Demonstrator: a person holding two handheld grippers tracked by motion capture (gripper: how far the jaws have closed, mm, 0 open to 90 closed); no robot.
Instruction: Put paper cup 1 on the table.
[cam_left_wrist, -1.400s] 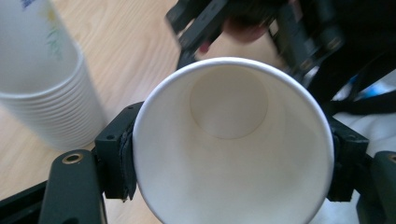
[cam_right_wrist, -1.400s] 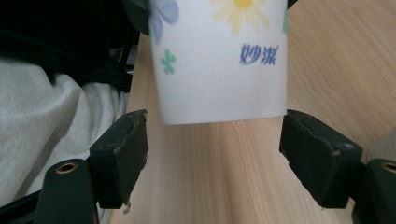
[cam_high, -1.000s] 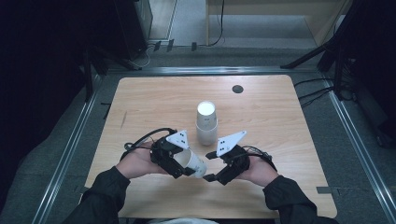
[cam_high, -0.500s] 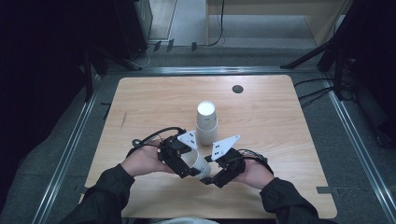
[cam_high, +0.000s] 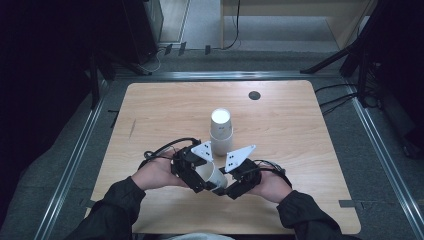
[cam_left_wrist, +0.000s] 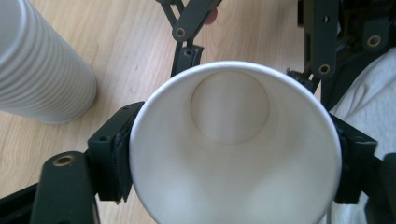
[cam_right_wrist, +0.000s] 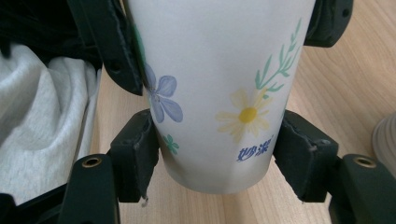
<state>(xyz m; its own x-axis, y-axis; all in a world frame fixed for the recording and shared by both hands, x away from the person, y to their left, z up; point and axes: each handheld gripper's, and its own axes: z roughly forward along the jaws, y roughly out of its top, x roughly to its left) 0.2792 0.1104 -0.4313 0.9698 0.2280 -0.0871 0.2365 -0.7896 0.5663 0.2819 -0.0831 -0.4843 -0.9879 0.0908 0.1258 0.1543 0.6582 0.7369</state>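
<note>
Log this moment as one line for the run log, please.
left gripper: shut on paper cup near rim | right gripper: shut on same cup near base | cup held tilted above table | cup stack upright behind

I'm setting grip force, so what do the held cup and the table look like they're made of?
The cup looks like thin matte paper: a white wall printed with flowers, a rolled rim, and a seamed bottom disc seen in the left gripper view. The table looks like light wood or wood-look laminate with a smooth finish and visible grain; which of the two cannot be told.
</note>
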